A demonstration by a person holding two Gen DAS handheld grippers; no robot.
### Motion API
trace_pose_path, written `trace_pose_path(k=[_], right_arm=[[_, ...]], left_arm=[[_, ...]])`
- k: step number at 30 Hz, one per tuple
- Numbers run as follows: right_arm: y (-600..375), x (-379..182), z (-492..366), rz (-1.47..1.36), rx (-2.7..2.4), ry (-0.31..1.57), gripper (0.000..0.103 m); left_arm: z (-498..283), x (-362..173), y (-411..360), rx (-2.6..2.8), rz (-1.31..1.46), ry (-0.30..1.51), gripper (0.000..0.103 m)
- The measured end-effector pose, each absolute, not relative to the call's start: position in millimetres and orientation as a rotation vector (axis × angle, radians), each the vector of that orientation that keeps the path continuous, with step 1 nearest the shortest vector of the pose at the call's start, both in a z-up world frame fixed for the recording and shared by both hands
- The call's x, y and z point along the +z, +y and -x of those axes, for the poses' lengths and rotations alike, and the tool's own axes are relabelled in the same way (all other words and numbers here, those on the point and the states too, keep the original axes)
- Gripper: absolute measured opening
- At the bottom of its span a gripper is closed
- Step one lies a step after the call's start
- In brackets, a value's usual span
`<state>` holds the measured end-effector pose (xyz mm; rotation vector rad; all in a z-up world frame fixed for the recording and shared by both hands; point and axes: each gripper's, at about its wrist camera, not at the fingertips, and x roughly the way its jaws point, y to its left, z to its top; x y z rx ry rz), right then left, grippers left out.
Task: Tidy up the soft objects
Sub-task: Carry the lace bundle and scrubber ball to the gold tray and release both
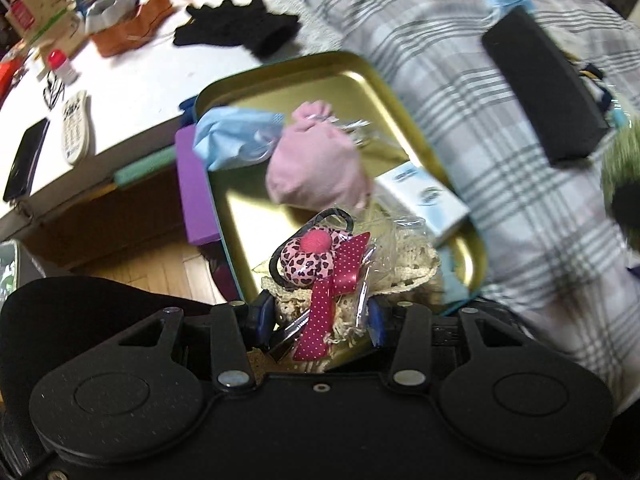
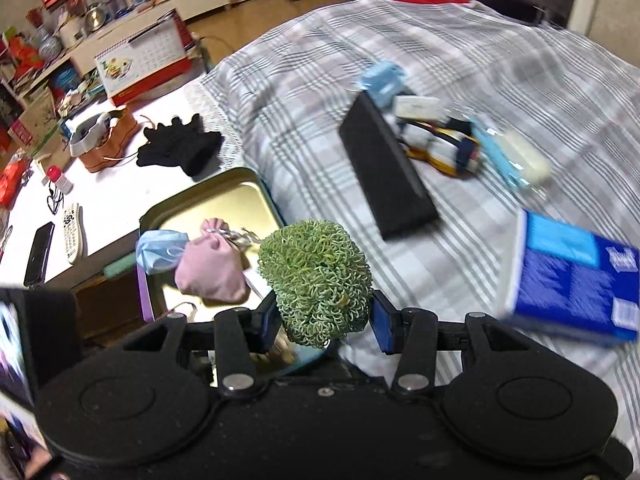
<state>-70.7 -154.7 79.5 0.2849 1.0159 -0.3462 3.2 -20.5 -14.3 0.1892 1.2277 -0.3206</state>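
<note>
The shallow gold metal tin tray lies at the edge of the bed where it meets the white bench, and it already holds part of the sorting: a pale pink drawstring fabric pouch near its middle, a crumpled light blue face mask against its bench-side rim, and a small white and blue packet at its bed-side rim.

The left gripper hangs over the tray's near rim, its jaws closed narrowly on a clear bag of cream lace and pink hair ties with a dotted bow. The right gripper hovers just beside the tray, its jaws nearly shut on a curly green loop-pile scrubber ball. Both loads look ready to go into the tray, so I judge the task roughly midway.

Left to do, it seems: black knitted gloves lie on the bench just beyond the tray's far rim, and a small blue cloth item sits well out on the grey checked bedspread.

Around them, a long black rectangular case, a blue printed carton and a heap of small packaged things lie on the bedspread; a white remote control and a dark phone rest near the bench's near edge. The pouch and mask crowd the tray's middle, leaving mainly its near part free.
</note>
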Motion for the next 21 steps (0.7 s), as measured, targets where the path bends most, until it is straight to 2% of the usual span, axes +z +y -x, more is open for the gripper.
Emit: trace_pose_path(k=[6, 10, 17, 21], right_arm=[[-142.0, 70.8, 11.0, -0.250, -0.314, 1.050, 0.046], [-133.5, 67.6, -21.3, -0.236, -0.281, 1.051, 0.050], [-127.9, 61.9, -53.6, -0.246, -0.250, 1.020, 0.061], [-130.9, 60.9, -50.7, -0.261, -0.250, 1.016, 0.061]], left_arm=[[-20.6, -23.4, -18.4, -0.289, -0.174, 1.260, 0.048], [-25.5, -23.6, -18.6, -0.266, -0.170, 1.252, 0.069], [-34.1, -26.9, -20.1, -0.260, -0.169, 1.262, 0.069], [-31.8, -28.5, -22.0, -0.261, -0.179, 1.269, 0.069]])
